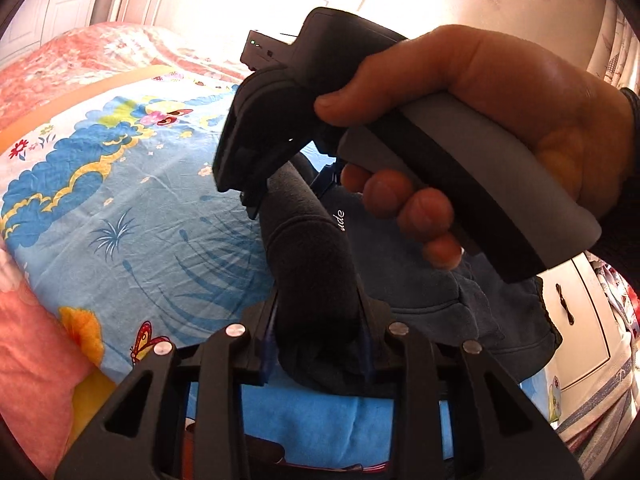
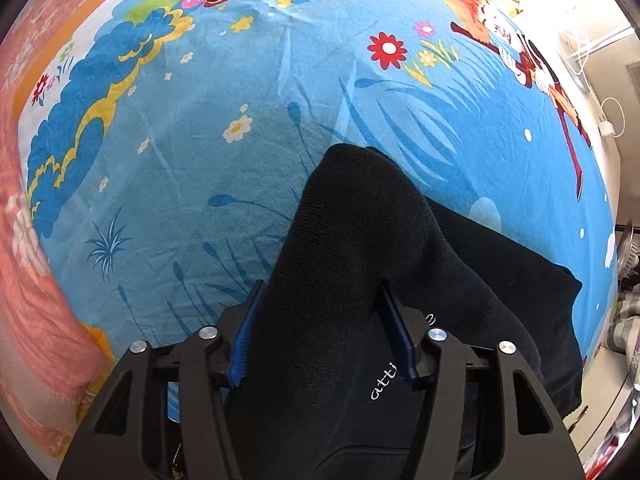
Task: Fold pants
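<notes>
One pair of dark pants [image 2: 360, 264] lies on one bed [image 2: 200, 160], bunched folds of it clamped in each of two tools, left tool [image 1: 316, 336] and right tool [image 2: 320, 340].

The pants [image 2: 352, 248] are dark, matt, fleecy knit cloth with white embroidered lettering. The bedsheet [image 2: 224, 184] is smooth, lightly creased printed cotton. The right gripper [image 2: 320, 336] is matt black plastic with shiny metal pins and ribbed blue pads [image 2: 245, 340].
</notes>
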Demonstrator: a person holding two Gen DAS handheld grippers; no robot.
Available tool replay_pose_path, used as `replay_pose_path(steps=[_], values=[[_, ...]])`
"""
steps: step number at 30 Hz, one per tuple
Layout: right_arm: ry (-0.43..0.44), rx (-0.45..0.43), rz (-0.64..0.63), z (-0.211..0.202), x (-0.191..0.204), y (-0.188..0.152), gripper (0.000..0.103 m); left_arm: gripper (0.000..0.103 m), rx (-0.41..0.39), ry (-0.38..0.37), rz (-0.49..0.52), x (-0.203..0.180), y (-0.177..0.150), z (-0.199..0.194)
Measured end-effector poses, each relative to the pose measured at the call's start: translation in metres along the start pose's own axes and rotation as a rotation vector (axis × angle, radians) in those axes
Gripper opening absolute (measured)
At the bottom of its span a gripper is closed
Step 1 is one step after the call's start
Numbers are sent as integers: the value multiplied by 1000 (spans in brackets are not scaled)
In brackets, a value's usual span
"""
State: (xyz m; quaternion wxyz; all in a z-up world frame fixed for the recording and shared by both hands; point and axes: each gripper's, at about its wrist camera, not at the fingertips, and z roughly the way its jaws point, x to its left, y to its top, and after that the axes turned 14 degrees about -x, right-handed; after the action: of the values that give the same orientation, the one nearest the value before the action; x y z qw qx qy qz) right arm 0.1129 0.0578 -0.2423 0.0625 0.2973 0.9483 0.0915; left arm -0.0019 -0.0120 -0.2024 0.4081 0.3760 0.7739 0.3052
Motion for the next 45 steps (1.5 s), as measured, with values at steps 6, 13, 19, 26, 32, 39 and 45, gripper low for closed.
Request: replay_pose_path(steps=[6, 13, 19, 26, 32, 39, 45], values=[[121, -2, 97, -8, -36, -7, 34, 76, 43, 89, -131, 17, -10, 13], [289, -68, 208, -47, -90, -14, 31, 34, -73, 154, 154, -54, -2, 7], [434, -201, 341, -112, -171, -42, 29, 32, -237, 245, 608, -160, -22, -6], [437, -263, 523, -112, -271, -115, 26, 29, -289, 199, 1126, -270, -110, 7], [432, -256, 630, -80, -316, -168, 25, 29, -232, 121, 1394, -301, -174, 16], [450, -264, 653, -52, -327, -182, 51, 29, -178, 109, 1472, -289, -195, 21], [450, -298, 639, -46, -326, -175, 37, 29, -195, 122, 1488, -292, -194, 21]])
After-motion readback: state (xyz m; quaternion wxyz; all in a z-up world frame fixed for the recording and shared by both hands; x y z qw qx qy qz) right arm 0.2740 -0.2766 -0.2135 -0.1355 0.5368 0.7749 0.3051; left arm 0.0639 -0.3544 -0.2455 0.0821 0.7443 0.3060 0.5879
